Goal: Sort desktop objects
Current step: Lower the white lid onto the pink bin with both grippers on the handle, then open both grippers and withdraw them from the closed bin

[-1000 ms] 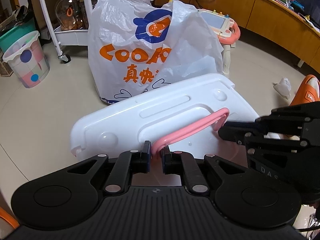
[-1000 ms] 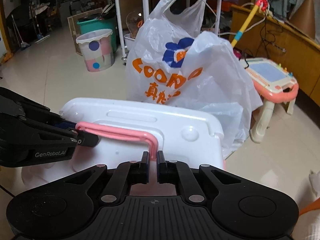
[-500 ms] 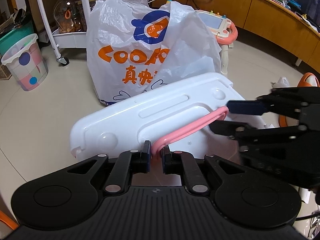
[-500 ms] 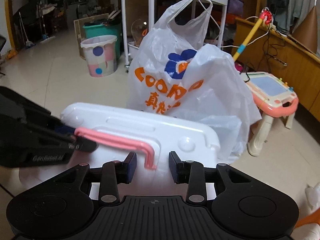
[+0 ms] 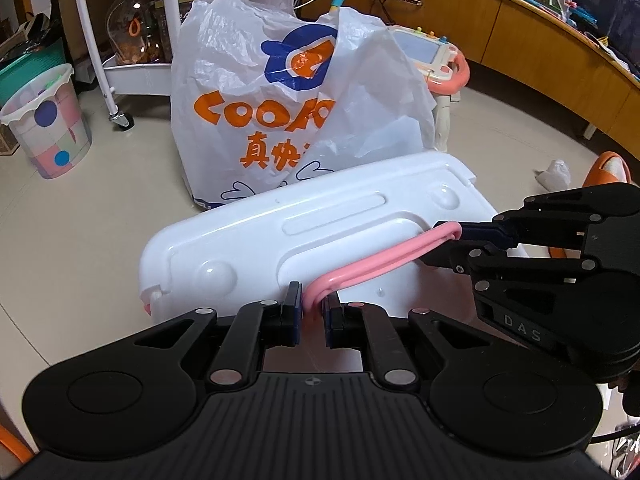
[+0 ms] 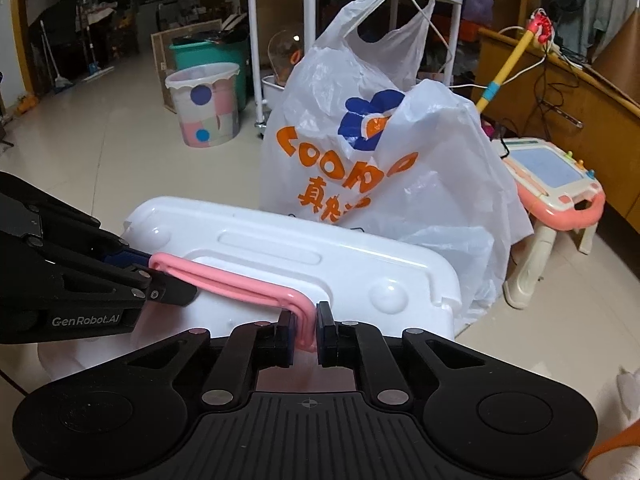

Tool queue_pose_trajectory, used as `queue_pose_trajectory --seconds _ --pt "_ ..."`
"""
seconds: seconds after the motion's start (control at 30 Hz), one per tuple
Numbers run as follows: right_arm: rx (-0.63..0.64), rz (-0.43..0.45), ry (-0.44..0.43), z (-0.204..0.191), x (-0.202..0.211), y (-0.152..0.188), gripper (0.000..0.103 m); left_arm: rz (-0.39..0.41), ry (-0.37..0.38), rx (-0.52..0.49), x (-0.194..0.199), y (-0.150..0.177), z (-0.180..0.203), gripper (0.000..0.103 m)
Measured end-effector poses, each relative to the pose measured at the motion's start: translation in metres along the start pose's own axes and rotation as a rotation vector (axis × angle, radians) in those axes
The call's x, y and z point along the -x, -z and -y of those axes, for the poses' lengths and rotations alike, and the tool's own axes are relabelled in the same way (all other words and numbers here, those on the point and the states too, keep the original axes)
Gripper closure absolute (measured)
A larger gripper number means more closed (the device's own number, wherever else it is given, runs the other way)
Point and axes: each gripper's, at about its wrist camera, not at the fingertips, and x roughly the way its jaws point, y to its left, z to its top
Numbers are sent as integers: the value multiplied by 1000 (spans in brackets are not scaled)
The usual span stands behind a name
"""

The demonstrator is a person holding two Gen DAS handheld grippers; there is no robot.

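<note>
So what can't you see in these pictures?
- Inside the white box: both views, its closed lid covers it.
- Inside the shopping bag: both views, the plastic is not see-through.
- Box front below the pink handle: both views, each claw's black body blocks it.

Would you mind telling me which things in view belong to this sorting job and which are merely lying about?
In the job:
- white storage box
- pink handle
- left gripper, shut on one end of the handle
- right gripper, shut on the other end

Lying about:
- printed plastic bag
- patterned bin
- drawing-board toy
- white trolley
</note>
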Motion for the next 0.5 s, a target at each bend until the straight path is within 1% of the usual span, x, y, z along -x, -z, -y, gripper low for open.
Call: queue_pose_trajectory --seconds 0.27,0.37,0.43,0.47,0.5 --pt "-1 3 -25 2 -10 7 94 -17 -21 17 -9 5 -1 92" --pt "12 -2 -30 0 -12 7 94 -25 -16 56 -9 7 -5 92" --pt "7 -6 -31 0 -12 8 92 -15 -29 68 -6 9 -6 91" --pt "3 -6 -33 1 -11 8 84 -8 -39 71 -3 10 -6 91" --pt "-3 -7 -30 2 -10 8 71 -1 -50 73 -1 11 -6 87"
